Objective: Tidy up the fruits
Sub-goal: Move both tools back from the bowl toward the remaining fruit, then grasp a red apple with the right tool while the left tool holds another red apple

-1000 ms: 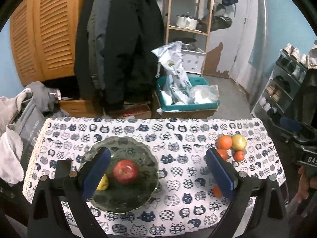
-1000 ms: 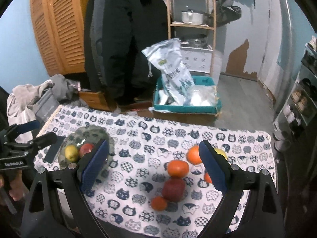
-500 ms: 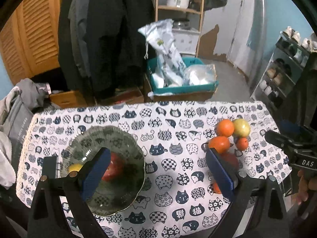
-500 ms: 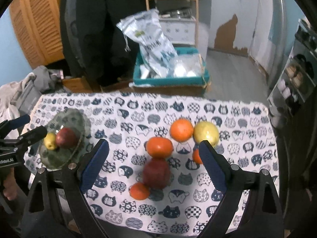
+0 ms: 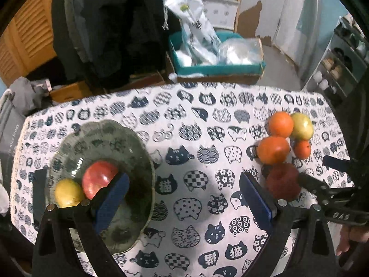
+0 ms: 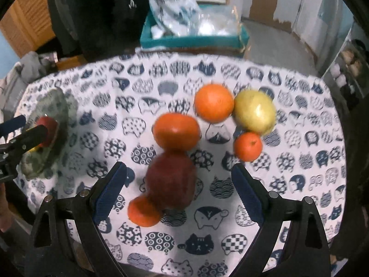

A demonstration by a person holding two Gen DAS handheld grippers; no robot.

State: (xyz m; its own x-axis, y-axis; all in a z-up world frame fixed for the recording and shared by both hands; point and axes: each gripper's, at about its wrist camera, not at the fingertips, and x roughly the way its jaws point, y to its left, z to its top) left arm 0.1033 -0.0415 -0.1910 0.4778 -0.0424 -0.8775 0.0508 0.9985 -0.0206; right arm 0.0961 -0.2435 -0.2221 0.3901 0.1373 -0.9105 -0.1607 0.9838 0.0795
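A green glass bowl (image 5: 138, 152) sits on the table's left and holds a red apple (image 5: 98, 180) and a yellow fruit (image 5: 66, 192). My left gripper (image 5: 182, 200) is open and empty over the cloth beside the bowl. My right gripper (image 6: 177, 189) is open, its jaws on either side of a dark red apple (image 6: 170, 180), not touching it. Around that apple lie a persimmon (image 6: 176, 131), an orange (image 6: 213, 102), a yellow-green fruit (image 6: 254, 110), a small tangerine (image 6: 248, 146) and another tangerine (image 6: 143, 212). The same fruit group (image 5: 274, 150) shows in the left wrist view.
The table wears a white cloth with a cat pattern (image 5: 196, 120). Behind it stand a teal box with plastic bags (image 5: 216, 67), hanging dark coats (image 5: 110, 27) and a shoe rack (image 5: 341, 64) at the right. Clothes lie at the left edge (image 5: 20, 97).
Both grippers have moved lower and closer to the table. My right gripper has come down around the dark red apple. Both stay open.
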